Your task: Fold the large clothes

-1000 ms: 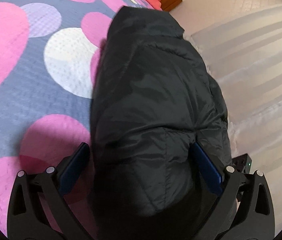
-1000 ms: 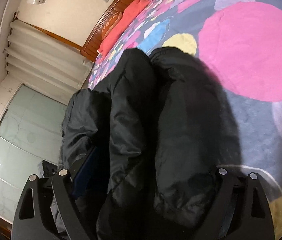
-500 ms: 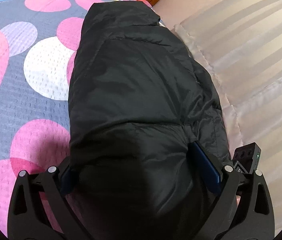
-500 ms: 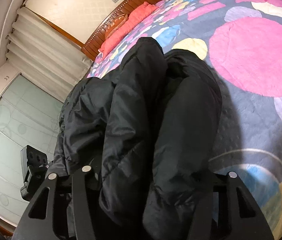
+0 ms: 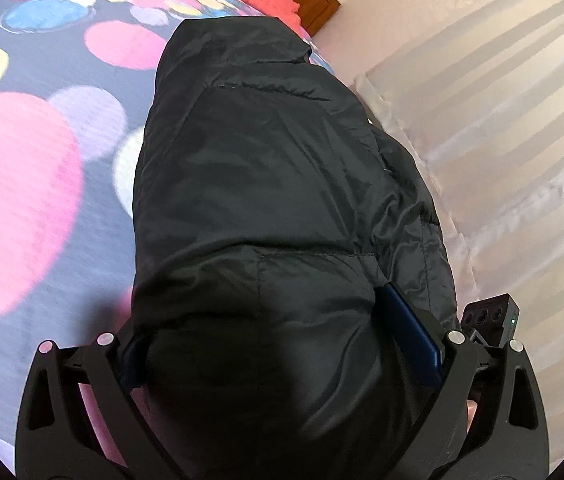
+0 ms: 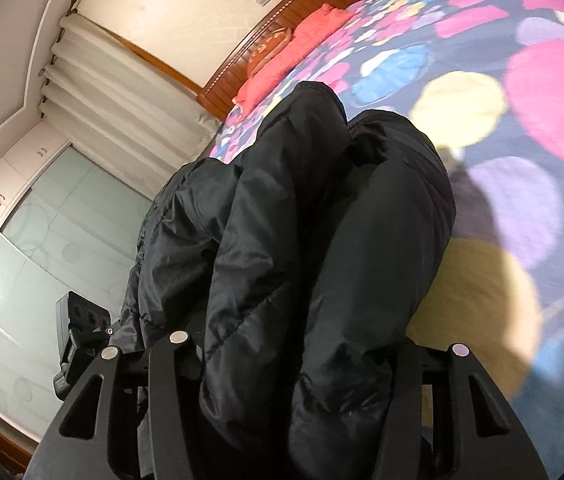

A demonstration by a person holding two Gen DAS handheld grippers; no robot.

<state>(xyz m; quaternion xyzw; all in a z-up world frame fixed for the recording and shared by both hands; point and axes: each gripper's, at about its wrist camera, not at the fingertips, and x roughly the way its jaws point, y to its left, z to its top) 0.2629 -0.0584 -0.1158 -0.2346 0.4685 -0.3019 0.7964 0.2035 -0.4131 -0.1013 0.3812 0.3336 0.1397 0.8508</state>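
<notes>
A black puffer jacket (image 5: pixel 262 160) lies bunched lengthwise on the spotted bed cover (image 5: pixel 22 200), near the bed's edge. My left gripper (image 5: pixel 266 320) is shut on its near end, and padded fabric bulges over the blue pads (image 5: pixel 409 332). In the right wrist view the jacket (image 6: pixel 321 220) runs away in thick folds. My right gripper (image 6: pixel 301 344) holds a fat bundle of those folds; its jaws are closing on it and its fingertips are buried in the cloth. Each gripper's camera block shows at the edge of the other view.
The bed cover (image 6: pixel 521 120) stretches toward red pillows (image 6: pixel 301 40) and a wooden headboard (image 6: pixel 282 20). Pale curtains (image 5: pixel 501 100) hang beside the bed. A frosted sliding wardrobe (image 6: pixel 42 240) stands past the bed's edge.
The right jaws came in from wide apart and pinched the jacket folds. Both grippers rose a little with the jacket end, and fabric now covers the left gripper's left pad.
</notes>
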